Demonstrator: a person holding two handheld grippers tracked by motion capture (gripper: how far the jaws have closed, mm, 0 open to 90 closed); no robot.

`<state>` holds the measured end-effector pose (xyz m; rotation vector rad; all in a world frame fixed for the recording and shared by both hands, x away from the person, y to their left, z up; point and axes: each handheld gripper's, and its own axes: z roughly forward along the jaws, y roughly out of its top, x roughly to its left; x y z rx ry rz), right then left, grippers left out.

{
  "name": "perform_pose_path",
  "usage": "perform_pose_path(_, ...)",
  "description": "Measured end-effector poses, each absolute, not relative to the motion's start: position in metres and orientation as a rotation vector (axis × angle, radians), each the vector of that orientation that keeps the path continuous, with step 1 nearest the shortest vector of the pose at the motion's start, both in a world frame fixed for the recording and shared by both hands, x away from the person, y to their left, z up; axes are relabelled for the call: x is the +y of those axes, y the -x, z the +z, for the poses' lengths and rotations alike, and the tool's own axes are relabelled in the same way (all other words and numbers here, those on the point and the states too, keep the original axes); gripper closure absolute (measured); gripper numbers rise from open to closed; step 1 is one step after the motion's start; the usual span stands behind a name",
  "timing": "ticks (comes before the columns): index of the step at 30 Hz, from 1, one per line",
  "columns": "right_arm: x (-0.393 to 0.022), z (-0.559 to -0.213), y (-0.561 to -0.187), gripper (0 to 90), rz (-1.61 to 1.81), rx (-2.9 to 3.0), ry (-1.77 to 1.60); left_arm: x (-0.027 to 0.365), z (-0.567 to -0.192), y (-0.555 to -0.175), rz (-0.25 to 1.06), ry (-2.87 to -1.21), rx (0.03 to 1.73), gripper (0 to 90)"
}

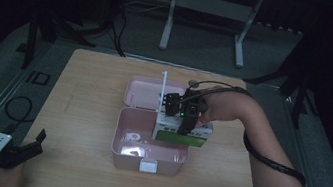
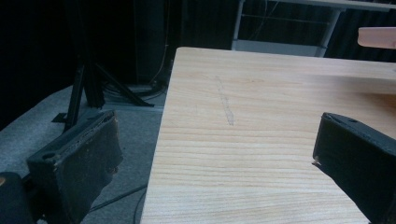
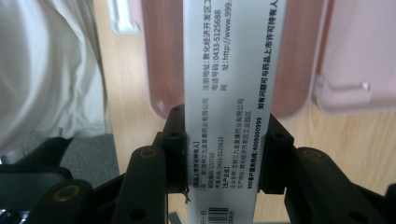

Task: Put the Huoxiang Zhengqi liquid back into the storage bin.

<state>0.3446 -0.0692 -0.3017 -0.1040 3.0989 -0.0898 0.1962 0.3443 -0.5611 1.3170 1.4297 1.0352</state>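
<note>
Over the pink box (image 1: 130, 154) at table centre, the right gripper (image 1: 181, 118) clamps a white-and-green medicine carton (image 1: 181, 132), carrying it just above the box's right half, roughly three o'clock of the open tray. The hinged lid (image 1: 142, 92) lies flat at twelve o'clock, touching the tray's back edge. To land this well, I'd say keep the carton level, line its long side with the tray wall, lower until it seats beside the small white items (image 1: 133, 139) at nine o'clock inside, and only then let go; releasing early risks it tipping over the rim.

Down at seven o'clock, the left gripper (image 1: 18, 151) rests off the table's (image 1: 96, 77) corner, jaws spread wide on nothing.

The right gripper view gives what the high view can't: the carton (image 3: 227, 102) face with printed text and barcode, pads pressed on both narrow edges, the box (image 3: 163, 56) beneath. The left gripper view offers bare table (image 2: 261, 140) grain between its black pads (image 2: 84, 158).
</note>
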Motion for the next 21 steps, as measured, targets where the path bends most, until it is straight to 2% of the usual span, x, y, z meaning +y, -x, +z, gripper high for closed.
perform_pose_path(10, -0.038, -0.305, -0.336, 61.9, -0.061, 3.089, 0.170, 0.345, -0.561, -0.197, 1.030, -1.318, 1.430, 1.0)
perform_pose_path(21, -0.024, -0.334, -0.336, 61.9, -0.113, 3.121, 0.195, 0.345, -0.561, -0.196, 1.026, -1.313, 1.431, 0.9)
